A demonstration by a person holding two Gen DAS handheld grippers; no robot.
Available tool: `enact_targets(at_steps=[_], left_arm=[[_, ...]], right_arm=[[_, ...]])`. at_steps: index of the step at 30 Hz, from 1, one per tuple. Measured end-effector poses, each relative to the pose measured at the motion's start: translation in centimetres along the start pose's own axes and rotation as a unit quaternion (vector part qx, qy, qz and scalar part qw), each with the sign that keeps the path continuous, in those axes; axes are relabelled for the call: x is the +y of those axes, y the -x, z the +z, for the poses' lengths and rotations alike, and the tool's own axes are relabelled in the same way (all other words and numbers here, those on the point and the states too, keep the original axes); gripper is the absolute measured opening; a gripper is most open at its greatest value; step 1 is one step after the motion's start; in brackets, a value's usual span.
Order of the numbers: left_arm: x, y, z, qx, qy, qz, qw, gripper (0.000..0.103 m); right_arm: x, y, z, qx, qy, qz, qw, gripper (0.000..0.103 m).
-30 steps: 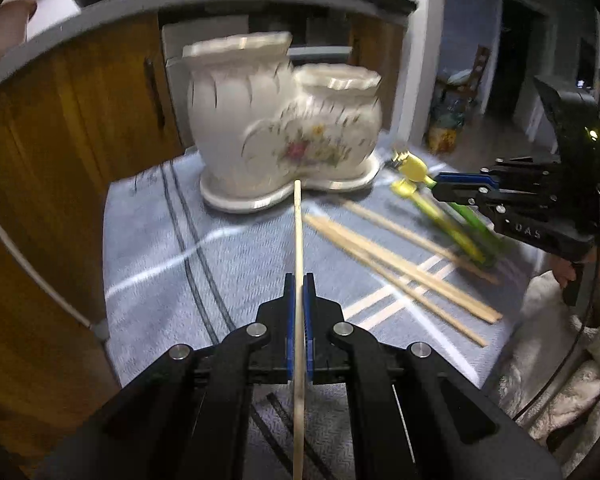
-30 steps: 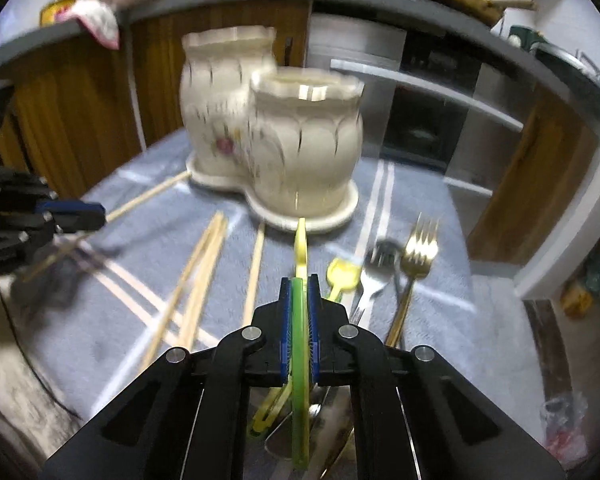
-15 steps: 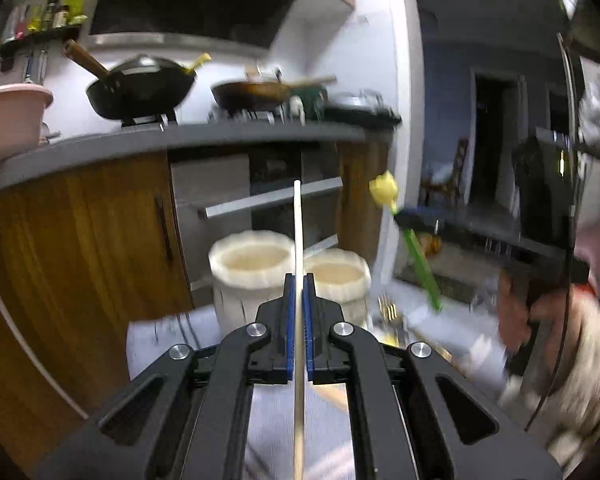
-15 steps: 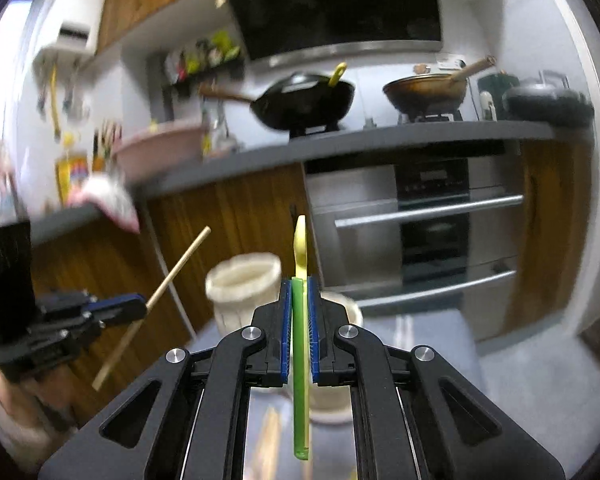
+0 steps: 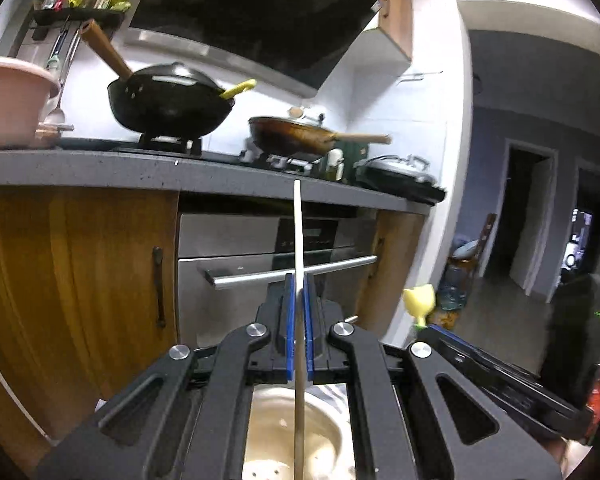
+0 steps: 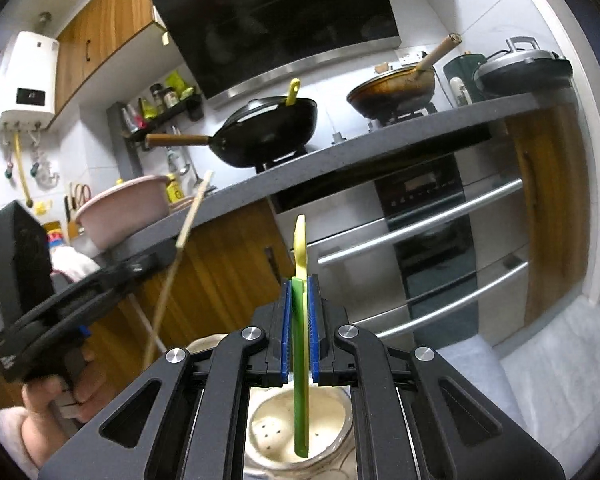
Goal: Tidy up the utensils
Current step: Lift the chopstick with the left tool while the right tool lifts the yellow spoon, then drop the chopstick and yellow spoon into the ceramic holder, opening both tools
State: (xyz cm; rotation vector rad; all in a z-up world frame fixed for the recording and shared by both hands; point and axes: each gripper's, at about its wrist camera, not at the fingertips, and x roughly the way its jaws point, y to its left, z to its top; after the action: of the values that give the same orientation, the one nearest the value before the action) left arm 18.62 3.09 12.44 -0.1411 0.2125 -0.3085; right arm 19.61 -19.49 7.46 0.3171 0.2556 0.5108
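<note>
- Wooden chopstick (image 5: 298, 240) stands upright between the blue pads of the left gripper (image 5: 298, 292), which is clenched on it; its lower end hangs over the mouth of a cream ceramic pot (image 5: 284, 440) directly below.
- Seen from the right wrist, the same chopstick (image 6: 180, 272) is tilted, and the left gripper (image 6: 100, 292) sits at the left side with the person's hand (image 6: 56, 396) on its grip.
- Green handle of the yellow-green plastic utensil (image 6: 300, 360) is grasped by the right gripper (image 6: 300, 292); the yellow head points up, and the lower tip of the handle hangs over the mouth of another cream pot (image 6: 300, 436). Whether the tip is already inside the pot, I cannot tell.
- This pot shows small holes in its bottom.
- From the left wrist, the yellow head of this utensil (image 5: 420, 300) rises just above the right gripper (image 5: 432, 330) at the right side.
- Behind both grippers runs a grey counter (image 6: 380, 140) over wooden cabinet doors (image 5: 72, 280) and an oven (image 6: 432, 248) with steel handles.
- On the counter stand a black wok (image 5: 172, 100), a brown pan (image 5: 296, 136) and a pink basin (image 5: 8, 100).
- A black range hood (image 6: 280, 20) hangs above.
</note>
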Motion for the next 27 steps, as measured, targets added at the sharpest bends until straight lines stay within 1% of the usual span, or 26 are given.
enact_targets(at_steps=[3,6,11,16,18,20,23,27], left_arm=[[0.0,-1.6,-0.8,-0.001,-0.011,0.016,0.9998,0.004],[0.0,-1.6,-1.7,-0.001,-0.024,0.023,0.9994,0.004],[0.1,0.7,-3.4,0.004,-0.039,0.034,0.9987,0.004],[0.1,3.9,-5.5,0.023,-0.047,0.049,0.9974,0.004],[0.4,4.6,-6.3,0.032,-0.042,0.054,0.9971,0.004],[0.9,5.0,-6.8,0.040,-0.033,0.058,0.9969,0.004],[1.4,5.8,-7.2,0.036,-0.022,0.052,0.9978,0.004],[1.6,5.8,-7.5,0.050,-0.029,0.065,0.9962,0.005]], right_arm=[[0.1,-0.7,-0.6,0.004,0.015,-0.007,1.000,0.008],[0.1,-1.1,-1.2,0.016,0.023,-0.007,1.000,0.008],[-0.5,-1.4,-2.1,0.049,0.020,-0.003,0.999,0.009],[-0.8,-0.6,-2.9,0.076,0.020,0.002,0.997,0.009],[-0.8,-0.4,-3.2,0.084,0.017,0.004,0.996,0.009],[-0.7,-0.3,-3.3,0.087,0.018,0.003,0.996,0.009],[-0.4,-0.2,-3.6,0.090,0.024,-0.001,0.996,0.009],[0.0,-0.1,-3.9,0.090,0.039,-0.007,0.995,0.009]])
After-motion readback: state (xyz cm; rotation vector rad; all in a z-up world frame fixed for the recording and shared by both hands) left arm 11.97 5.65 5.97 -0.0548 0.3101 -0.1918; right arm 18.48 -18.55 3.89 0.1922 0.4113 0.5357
